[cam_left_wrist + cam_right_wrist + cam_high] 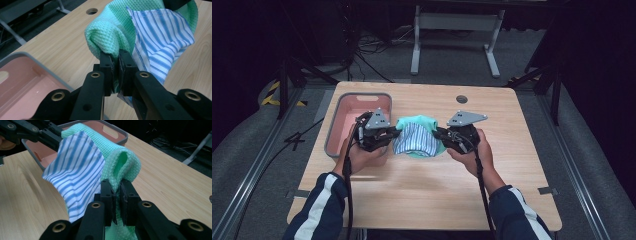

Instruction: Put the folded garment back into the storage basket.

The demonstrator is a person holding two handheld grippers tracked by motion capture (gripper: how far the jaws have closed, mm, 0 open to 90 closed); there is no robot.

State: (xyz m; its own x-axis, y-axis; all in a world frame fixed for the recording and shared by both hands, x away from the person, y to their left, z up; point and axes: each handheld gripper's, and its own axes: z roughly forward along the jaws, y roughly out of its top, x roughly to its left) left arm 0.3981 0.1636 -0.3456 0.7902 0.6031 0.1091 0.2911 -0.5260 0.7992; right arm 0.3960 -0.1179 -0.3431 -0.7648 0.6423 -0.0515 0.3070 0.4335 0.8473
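High view: my left gripper (393, 135) and right gripper (438, 134) pinch the green cloth (424, 121) and striped cloth (413, 140); pink bin (358, 104) at nine o'clock.

a light wooden table (422, 190) carries a grey-rimmed pink bin (343, 111).

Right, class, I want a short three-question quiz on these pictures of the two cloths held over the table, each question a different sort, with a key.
1. True or false: the left gripper is shut on the green waffle-weave cloth.
2. Which lies in front of the green cloth in the high view?
A. blue-striped white cloth
B. a red towel
C. a sponge
3. Fill in: left of the cloths stands a grey bin with a ___ inside.

Key:
1. true
2. A
3. pink
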